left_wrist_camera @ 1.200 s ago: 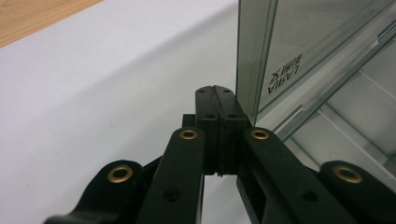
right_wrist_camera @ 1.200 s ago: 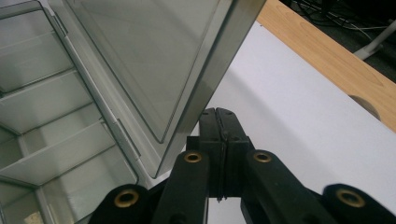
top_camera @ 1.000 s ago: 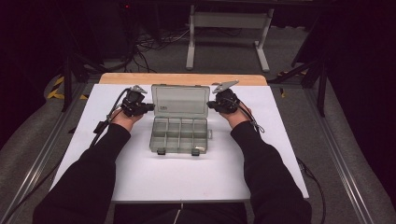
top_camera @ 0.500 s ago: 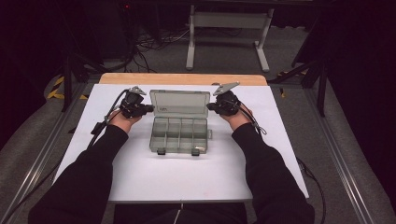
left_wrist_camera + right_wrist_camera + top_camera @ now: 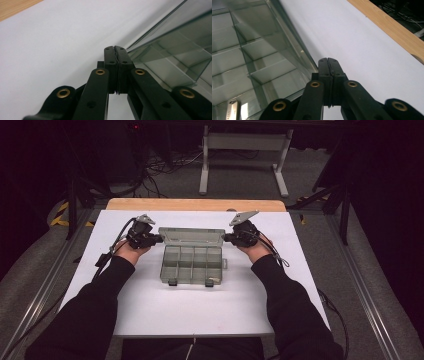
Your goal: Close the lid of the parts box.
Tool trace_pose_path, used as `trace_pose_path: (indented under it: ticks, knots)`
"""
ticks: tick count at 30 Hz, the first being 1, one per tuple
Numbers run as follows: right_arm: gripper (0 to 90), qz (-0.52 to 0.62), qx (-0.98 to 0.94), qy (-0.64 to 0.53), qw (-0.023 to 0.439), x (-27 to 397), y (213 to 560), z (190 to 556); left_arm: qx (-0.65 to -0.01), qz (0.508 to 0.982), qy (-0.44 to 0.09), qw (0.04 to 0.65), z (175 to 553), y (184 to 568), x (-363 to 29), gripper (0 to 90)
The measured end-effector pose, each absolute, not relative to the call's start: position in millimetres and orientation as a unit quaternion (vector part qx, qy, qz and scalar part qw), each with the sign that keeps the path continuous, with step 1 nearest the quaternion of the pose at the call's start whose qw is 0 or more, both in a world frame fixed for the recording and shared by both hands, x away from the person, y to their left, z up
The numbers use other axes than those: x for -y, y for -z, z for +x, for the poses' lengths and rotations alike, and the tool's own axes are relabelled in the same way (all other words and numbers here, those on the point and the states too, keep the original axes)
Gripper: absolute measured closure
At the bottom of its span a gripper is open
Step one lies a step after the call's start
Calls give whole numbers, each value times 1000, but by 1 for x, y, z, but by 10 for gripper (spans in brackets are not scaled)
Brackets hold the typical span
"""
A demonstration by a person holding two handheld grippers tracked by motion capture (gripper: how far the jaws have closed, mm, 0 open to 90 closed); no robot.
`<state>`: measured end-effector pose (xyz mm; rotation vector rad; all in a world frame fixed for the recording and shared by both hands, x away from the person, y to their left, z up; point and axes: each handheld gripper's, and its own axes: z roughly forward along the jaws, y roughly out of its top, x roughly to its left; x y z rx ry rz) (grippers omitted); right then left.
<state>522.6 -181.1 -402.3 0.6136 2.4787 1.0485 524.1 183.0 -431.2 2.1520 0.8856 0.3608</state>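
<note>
The left gripper (image 5: 159, 239) sits left of centre in the high view, its jaws pressed together with nothing between them, its tip at the left end of the raised lid (image 5: 191, 236) of a clear compartment box (image 5: 192, 265). The right gripper (image 5: 226, 238) mirrors it to the right of centre, jaws likewise closed and empty, tip at the lid's right end. The box lies in the middle of the frame on a white tabletop (image 5: 150, 305), open, its grid of small compartments facing up and two latches on its near edge. Black-sleeved forearms come in from the bottom corners, and a cable trails from each gripper. A strip of bare wood (image 5: 195, 204) runs along the table's far edge, with dark floor, cables and a metal stand beyond.

In the left gripper view, the left gripper (image 5: 115, 48) rises from the bottom centre, its two black jaws meeting flat along a thin seam, holding nothing. The compartment box (image 5: 172, 62) occupies the right half of the frame, its clear lid (image 5: 175, 27) slanting up toward the upper right, just beside the jaw tips. White tabletop (image 5: 50, 45) spreads across the left, with wood in the upper left corner.

In the right gripper view, the right gripper (image 5: 328, 60) stands at bottom centre, jaws closed and empty. The compartment box (image 5: 249, 50) covers the left half, its dividers visible through the clear plastic and its edge just beside the tips. White tabletop (image 5: 367, 50) lies to the right, and the wood strip (image 5: 392, 27) crosses the upper right.
</note>
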Motion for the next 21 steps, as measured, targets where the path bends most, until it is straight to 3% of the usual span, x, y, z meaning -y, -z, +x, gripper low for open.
trace_pose_path:
  ticks: [21]
  knots:
    - [900, 200, -894, -363, 172, 185, 398, 493, -332, 856, -105, 382, 511, 429, -195, 882]
